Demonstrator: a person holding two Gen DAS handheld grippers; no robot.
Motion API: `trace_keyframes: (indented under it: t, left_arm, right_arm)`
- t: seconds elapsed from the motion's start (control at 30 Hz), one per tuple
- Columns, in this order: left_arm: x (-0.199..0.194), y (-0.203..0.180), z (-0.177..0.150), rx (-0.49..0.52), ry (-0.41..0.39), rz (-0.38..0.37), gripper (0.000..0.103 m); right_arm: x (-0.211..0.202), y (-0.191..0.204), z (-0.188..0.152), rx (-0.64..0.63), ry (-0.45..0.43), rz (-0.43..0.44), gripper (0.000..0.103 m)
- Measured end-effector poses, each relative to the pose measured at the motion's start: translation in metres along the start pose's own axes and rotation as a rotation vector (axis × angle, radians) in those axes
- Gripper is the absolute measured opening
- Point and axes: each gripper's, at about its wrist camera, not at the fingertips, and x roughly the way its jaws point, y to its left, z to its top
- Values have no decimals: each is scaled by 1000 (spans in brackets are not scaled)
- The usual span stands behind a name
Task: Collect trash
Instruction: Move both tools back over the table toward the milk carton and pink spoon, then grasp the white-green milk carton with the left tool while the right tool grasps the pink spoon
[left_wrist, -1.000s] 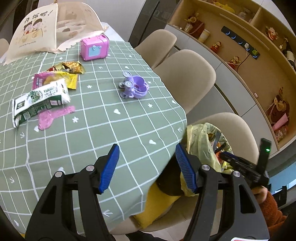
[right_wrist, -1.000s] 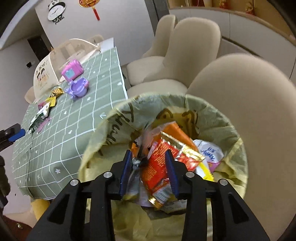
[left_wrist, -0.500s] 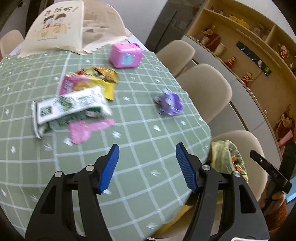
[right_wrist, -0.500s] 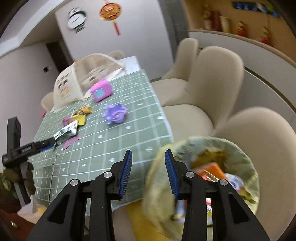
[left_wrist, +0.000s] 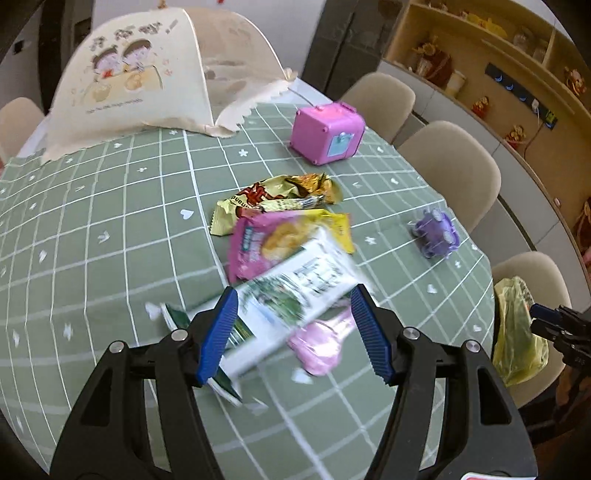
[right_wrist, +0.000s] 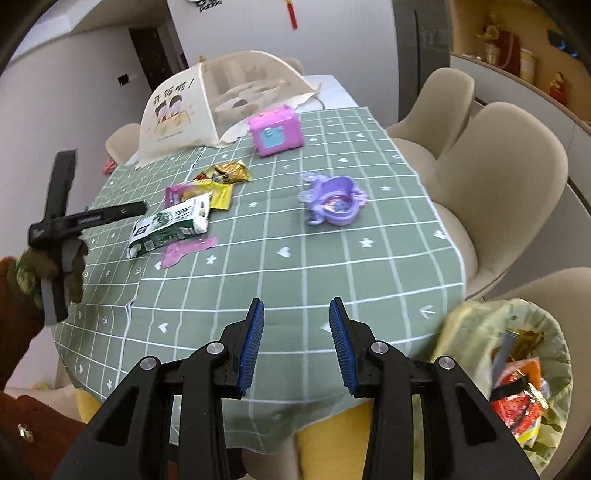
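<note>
Left gripper (left_wrist: 293, 334): jaws apart, hanging above the carton (left_wrist: 291, 295), which lies on the tablecloth (left_wrist: 110, 240) and is framed between the pads. In the right wrist view the gripper tip is clear of the carton, so no contact is established. Right gripper (right_wrist: 295, 345): jaws apart, nothing between them, over the near table edge.

Trash left on the table: the carton; a pink scrap (left_wrist: 319, 345) just on its near right, partly under it; a pink-yellow wrapper (left_wrist: 273, 236) touching its far end; a gold wrapper (left_wrist: 277, 195) beyond that. The bin (right_wrist: 517, 369), lined and partly filled, stands on a chair off the near right corner.

Risks, as judged:
- The carton lies askew to the jaws. Closing on a corner could make it pivot or slide out.
- The pieces overlap. A lift may drag the pink scrap or the wrapper along and drop them.
- The carton is blurred in the left view, so alignment is uncertain.
- The purple toy (right_wrist: 332, 201) and pink box (right_wrist: 275, 129) are not trash and stand well apart; low risk.
</note>
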Motion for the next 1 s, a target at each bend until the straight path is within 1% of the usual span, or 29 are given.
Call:
trace_keyframes:
  t: [0.07, 0.13, 0.17, 0.2, 0.23, 0.33, 0.4, 0.5, 0.63, 0.83, 0.9, 0.93, 1.0]
  left_arm:
    - [12, 6, 6, 42, 30, -14, 60]
    - [25, 10, 11, 80, 75, -47, 60]
    - [32, 10, 12, 96, 111, -73, 60]
    - [36, 8, 13, 121, 135, -88, 62]
    - [37, 4, 13, 167, 143, -98, 64]
    - [38, -7, 9, 255, 169, -116, 65]
    - [40, -11, 7, 278, 172, -102, 67]
    - [44, -14, 10, 283, 168, -76, 67]
    - [55, -13, 13, 273, 189, -42, 68]
    - [55, -13, 12, 262, 205, -63, 69]
    - [55, -12, 6, 244, 231, -70, 69]
    - [54, -10, 3, 226, 245, -70, 68]
    - [49, -7, -3, 199, 242, -63, 63]
  right_arm:
    - [5, 7, 4, 11, 8, 1, 35]
    - [9, 10, 5, 25, 21, 6, 36]
    - [11, 12, 5, 33, 32, 7, 36]
    - [14, 14, 4, 38, 42, 9, 35]
    - [15, 16, 4, 38, 49, 9, 36]
    - [20, 21, 0, 28, 72, -8, 36]
    - [23, 23, -2, 29, 86, -12, 36]
    - [26, 24, -4, 37, 98, -17, 35]
    - [29, 29, -3, 28, 101, -14, 36]
    - [34, 38, -4, -5, 114, -11, 36]
    - [36, 38, -5, -3, 119, -7, 35]
    - [38, 38, -5, 0, 122, -3, 36]
    - [42, 38, -4, 4, 126, 10, 36]
